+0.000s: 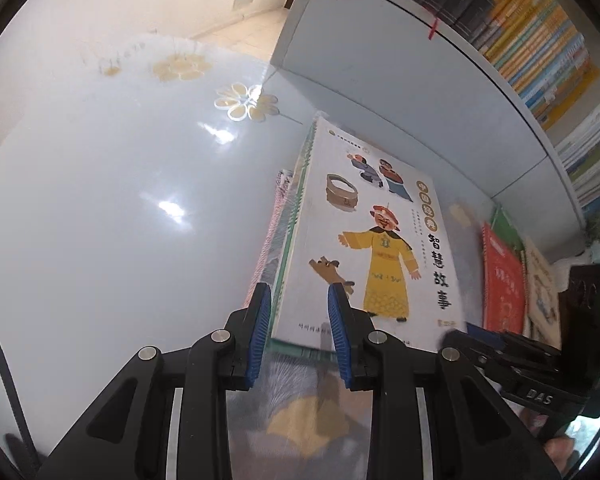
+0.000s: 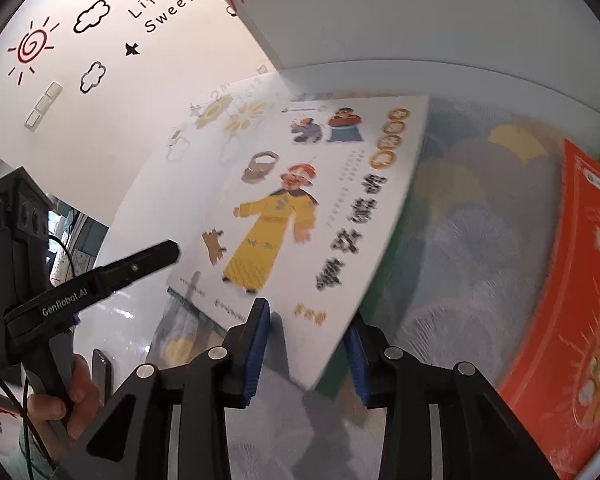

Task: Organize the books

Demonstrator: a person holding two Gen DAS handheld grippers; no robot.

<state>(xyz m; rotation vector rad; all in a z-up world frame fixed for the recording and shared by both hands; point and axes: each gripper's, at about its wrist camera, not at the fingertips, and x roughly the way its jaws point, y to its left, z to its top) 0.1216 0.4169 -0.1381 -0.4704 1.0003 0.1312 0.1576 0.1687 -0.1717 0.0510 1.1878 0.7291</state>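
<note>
Right now my left claw (image 1: 299,312) sits at the near bottom edge of the picture book (image 1: 364,240), the white one with a man in a yellow robe on its cover. One blue pad is left of the spine and the other lies over the cover, with a clear gap between them, so the claw looks released, not clenched; I cannot tell whether either pad touches the book. My right claw (image 2: 307,346) is parted too, straddling the book's near right corner, which pokes between the pads without being pinched.

The book (image 2: 296,208) lies tilted on top of a small pile, a green-edged book (image 1: 290,236) just under it and a pink-patterned one (image 1: 278,216) further left, all resting on the glossy white counter (image 1: 100,200). To the right a red book (image 1: 504,280) and a pale one lean against the grey base of the bookshelf (image 1: 420,92), whose upper shelf is packed with upright spines.

I judge the step in hand to be taking hold of the top book. Next I would close one claw on its edge, lift it off the pile, and stand it beside the red book. The cover is motion-blurred, so I would steady before clamping.
</note>
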